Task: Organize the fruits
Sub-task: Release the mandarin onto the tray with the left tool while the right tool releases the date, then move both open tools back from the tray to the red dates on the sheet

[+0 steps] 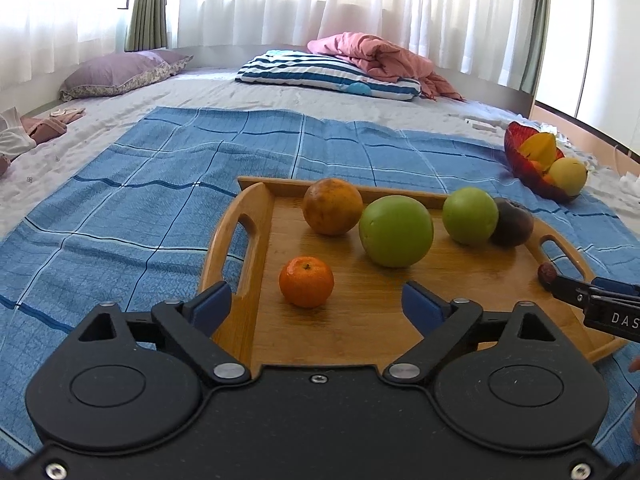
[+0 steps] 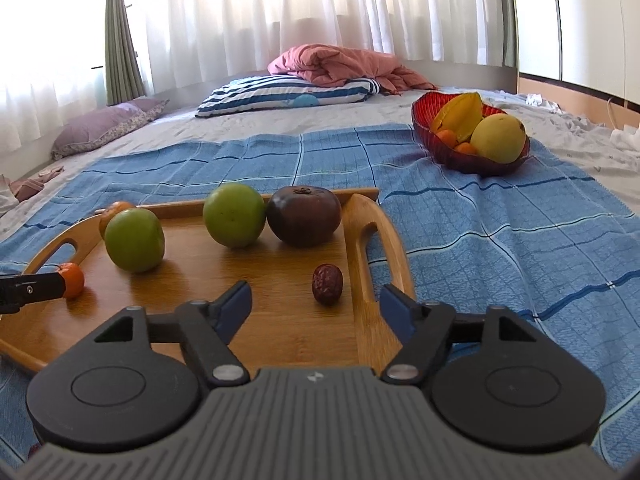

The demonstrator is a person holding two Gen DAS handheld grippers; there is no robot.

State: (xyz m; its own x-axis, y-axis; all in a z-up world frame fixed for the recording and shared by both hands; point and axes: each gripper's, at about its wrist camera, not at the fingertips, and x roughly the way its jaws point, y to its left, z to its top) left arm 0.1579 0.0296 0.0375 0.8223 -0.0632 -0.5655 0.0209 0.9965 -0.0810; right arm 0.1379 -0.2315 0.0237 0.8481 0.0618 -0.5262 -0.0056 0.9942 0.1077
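Note:
A wooden tray (image 1: pixel 360 320) (image 2: pixel 280 320) lies on a blue checked cloth. On it are a small mandarin (image 1: pixel 306 281) (image 2: pixel 72 280), a large orange (image 1: pixel 332 207), two green fruits (image 1: pixel 395 231) (image 1: pixel 470 216), a dark purple fruit (image 2: pixel 303 216) and a small red date (image 2: pixel 327 284). My left gripper (image 1: pixel 316 304) is open, with the mandarin just ahead between its fingers. My right gripper (image 2: pixel 316 302) is open, with the date just ahead between its fingers. A red bowl (image 2: pixel 452 156) (image 1: pixel 520 160) beyond the tray holds a starfruit (image 2: pixel 460 116), a yellow fruit (image 2: pixel 498 138) and small oranges.
The blue cloth (image 1: pixel 120 220) covers a bed. A striped pillow (image 1: pixel 328 76), a pink blanket (image 1: pixel 376 56) and a purple pillow (image 1: pixel 120 72) lie at the far end below white curtains. Folded clothes (image 1: pixel 40 128) lie at the left edge.

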